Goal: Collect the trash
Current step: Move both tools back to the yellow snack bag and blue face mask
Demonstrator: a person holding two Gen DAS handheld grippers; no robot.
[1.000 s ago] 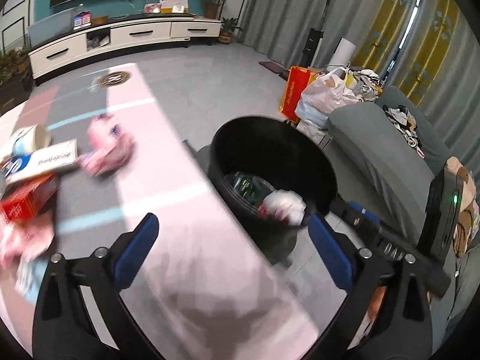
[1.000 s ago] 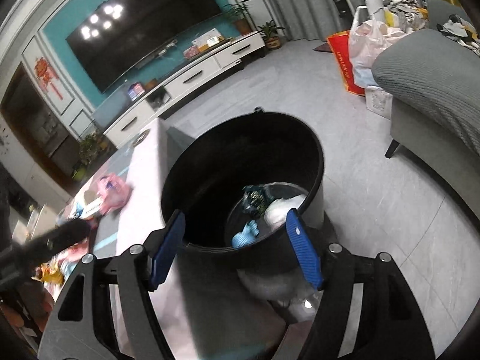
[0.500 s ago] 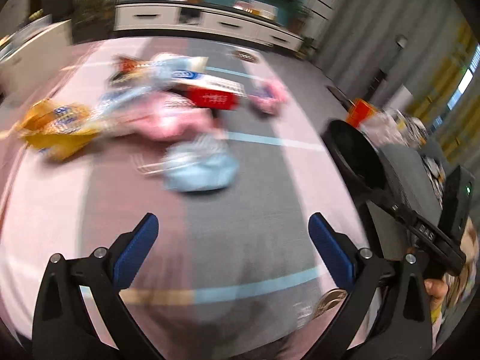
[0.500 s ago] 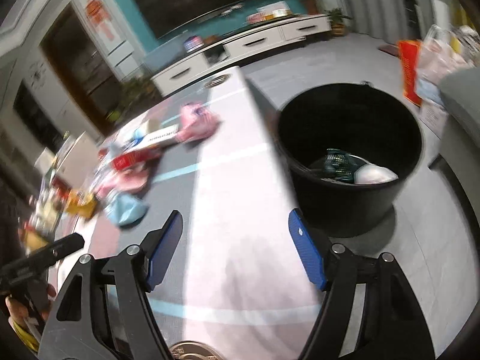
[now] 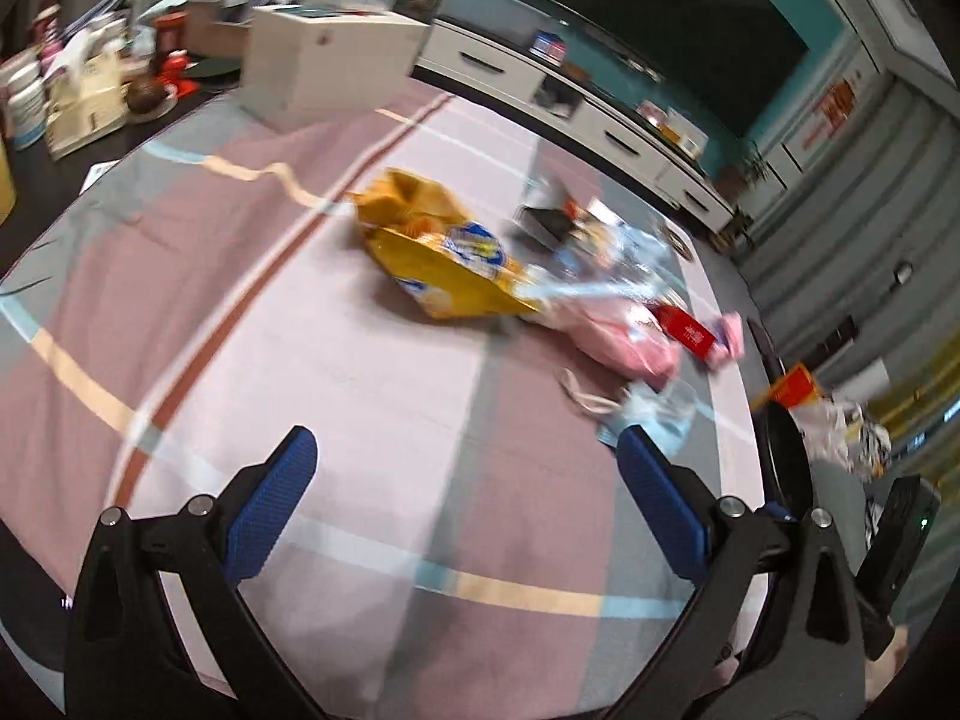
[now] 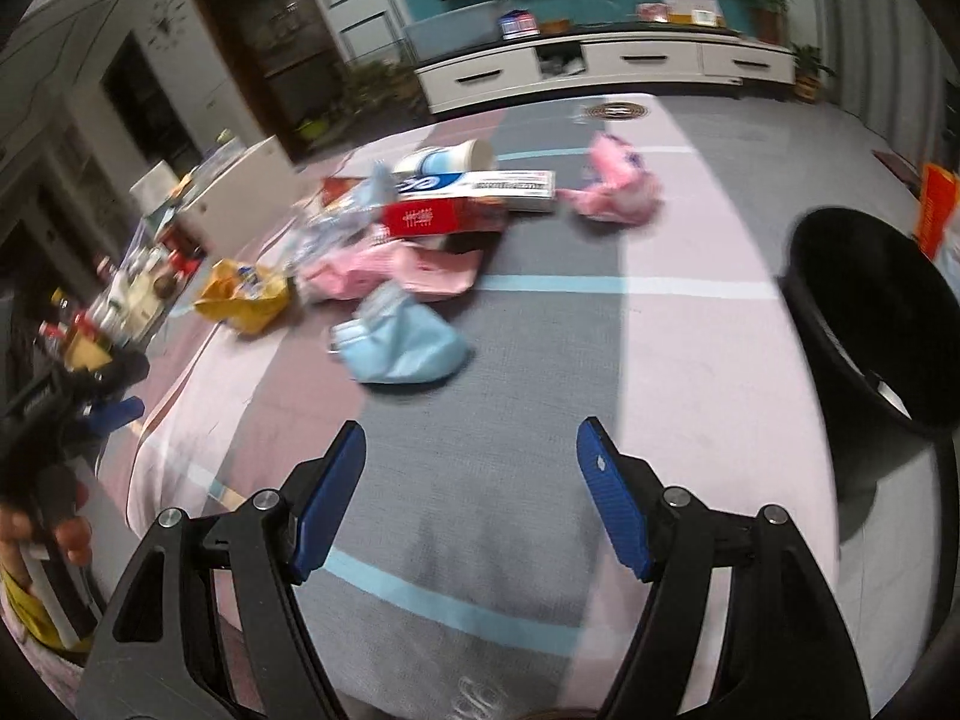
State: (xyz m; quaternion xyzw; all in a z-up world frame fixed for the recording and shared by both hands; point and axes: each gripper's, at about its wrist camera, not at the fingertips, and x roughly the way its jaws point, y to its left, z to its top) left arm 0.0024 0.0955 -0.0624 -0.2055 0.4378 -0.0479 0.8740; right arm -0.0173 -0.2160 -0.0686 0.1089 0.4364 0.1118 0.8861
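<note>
Left gripper (image 5: 462,480): jaws spread, empty.
Right gripper (image 6: 471,474): jaws spread, empty.
Trash: yellow bag (image 5: 444,264), blue mask (image 6: 399,345), pink wrappers (image 6: 618,189), boxes lie on the table (image 6: 678,360).
Bin (image 6: 870,318): beside the table's edge.
Progress: most pieces left.

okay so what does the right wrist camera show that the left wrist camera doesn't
Only the right wrist view: the black trash bin's open mouth, the long white and blue box, the paper cup.
Only the left wrist view: the white box at the table's far end.
Both: the yellow snack bag, blue face mask, red box, and each camera's own open, empty gripper.
</note>
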